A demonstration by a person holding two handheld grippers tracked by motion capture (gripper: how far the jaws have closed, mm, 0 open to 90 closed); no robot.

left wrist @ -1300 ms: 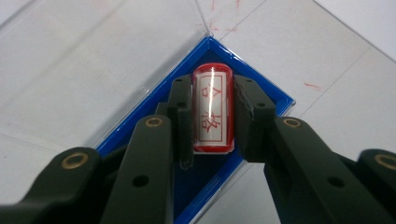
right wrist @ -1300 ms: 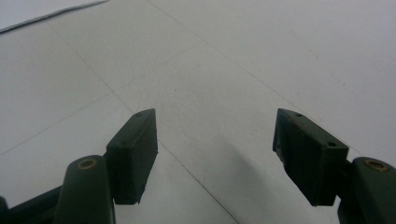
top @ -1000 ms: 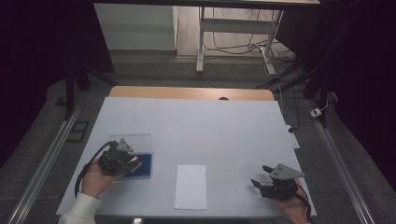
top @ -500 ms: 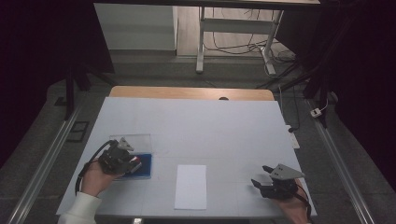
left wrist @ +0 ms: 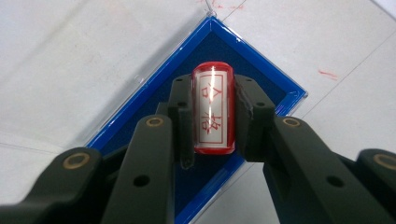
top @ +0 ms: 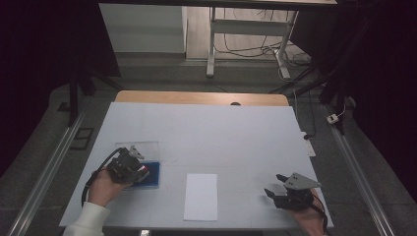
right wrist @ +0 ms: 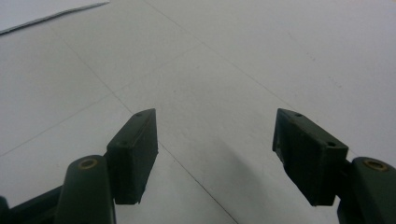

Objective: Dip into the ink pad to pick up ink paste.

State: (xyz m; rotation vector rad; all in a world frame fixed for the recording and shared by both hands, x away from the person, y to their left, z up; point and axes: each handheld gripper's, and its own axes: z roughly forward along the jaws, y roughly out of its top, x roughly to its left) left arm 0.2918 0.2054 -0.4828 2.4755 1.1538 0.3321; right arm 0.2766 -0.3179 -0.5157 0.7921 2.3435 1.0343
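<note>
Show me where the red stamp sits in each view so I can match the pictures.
High view: the red stamp is lower left, in the left gripper, over the blue ink pad.
Left gripper view: the stamp is at centre, clamped between the jaws, its carved face towards the camera, the pad beneath it.
Right gripper view: not in it; the right gripper stands open over the white table.
Shared landmark: the blue ink pad.
</note>
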